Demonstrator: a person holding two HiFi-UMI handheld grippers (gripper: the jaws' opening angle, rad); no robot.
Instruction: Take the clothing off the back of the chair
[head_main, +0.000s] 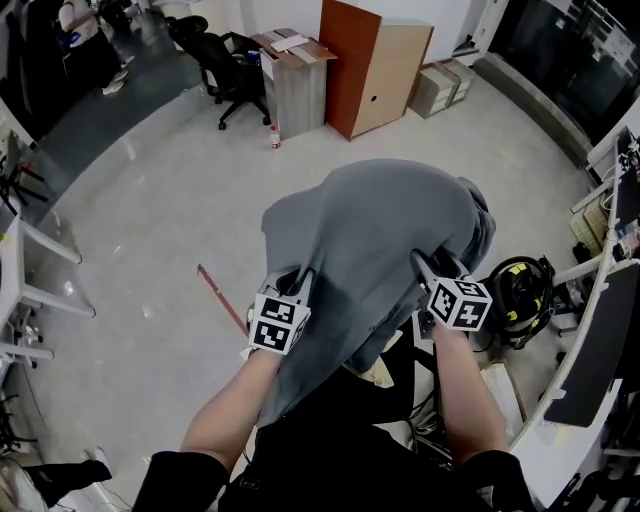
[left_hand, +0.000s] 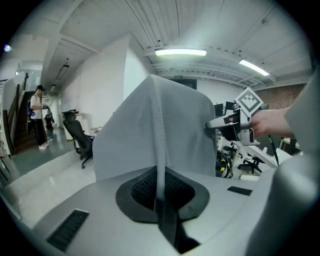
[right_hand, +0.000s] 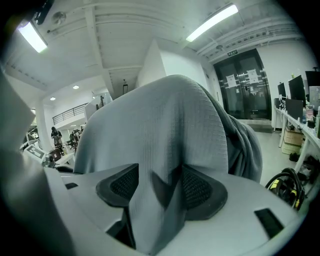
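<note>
Clothing: the grey garment (head_main: 380, 230) is draped over the chair back and pretty much covers the whole thing, with its near edge hanging down toward the person.
Left tongs: the left tongs (head_main: 292, 280) are clamped shut on a thin fold of the grey cloth at the near left edge. In the left gripper view the fold runs straight down into the closed jaws.
Right tongs: the right tongs (head_main: 437, 265) are spread wide at the near right edge. A bunched fold of the same cloth sits between the jaws, but the pads aren't squeezing it, and both dark pad faces show beside the fabric.
Background: pale floor (head_main: 150, 220), a wooden cabinet (head_main: 375, 65) and a black office chair (head_main: 225, 65) well behind the garment.
Right side: a yellow-and-black coil (head_main: 520, 290) sits just beside the garment.
</note>
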